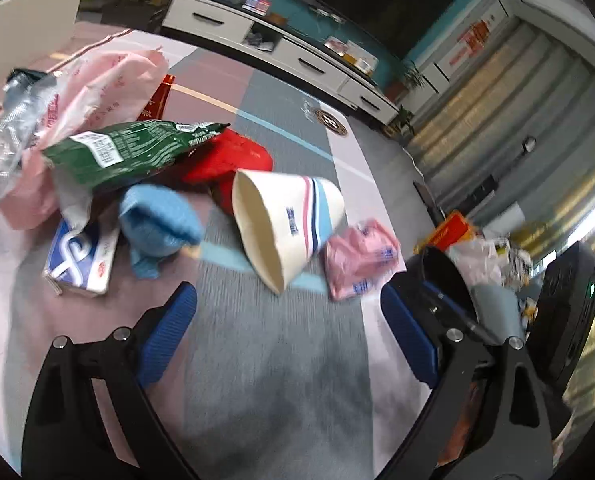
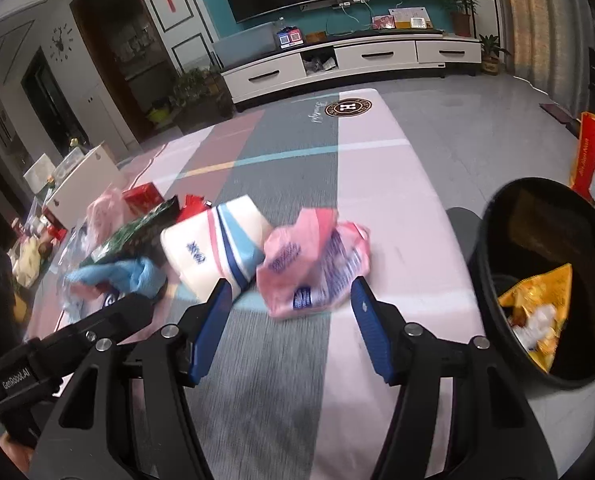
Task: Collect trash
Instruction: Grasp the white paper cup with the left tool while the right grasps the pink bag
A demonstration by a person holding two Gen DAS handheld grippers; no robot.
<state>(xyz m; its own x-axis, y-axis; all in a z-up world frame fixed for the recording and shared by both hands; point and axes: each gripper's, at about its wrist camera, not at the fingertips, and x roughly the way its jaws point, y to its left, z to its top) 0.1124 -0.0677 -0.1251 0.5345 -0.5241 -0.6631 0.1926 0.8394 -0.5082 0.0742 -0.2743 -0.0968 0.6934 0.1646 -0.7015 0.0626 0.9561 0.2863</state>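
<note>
Both claws empty, trash waiting on bench.
My right claw (image 2: 291, 320) gapes just short of the pink wrapper (image 2: 313, 268): light, crinkly, pinch a raised fold. Left claw (image 1: 289, 344) spread too. Paper cup (image 1: 287, 224) beyond crushes easily. Bin (image 2: 537, 280) at right.

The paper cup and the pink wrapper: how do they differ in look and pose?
The paper cup keeps a stiff cone shape, while the pink wrapper is crumpled flat. The cup is white with pink and blue stripes; the wrapper is pink with blue print. The wrapper lies nearer the bin. Both lie on the table.
</note>
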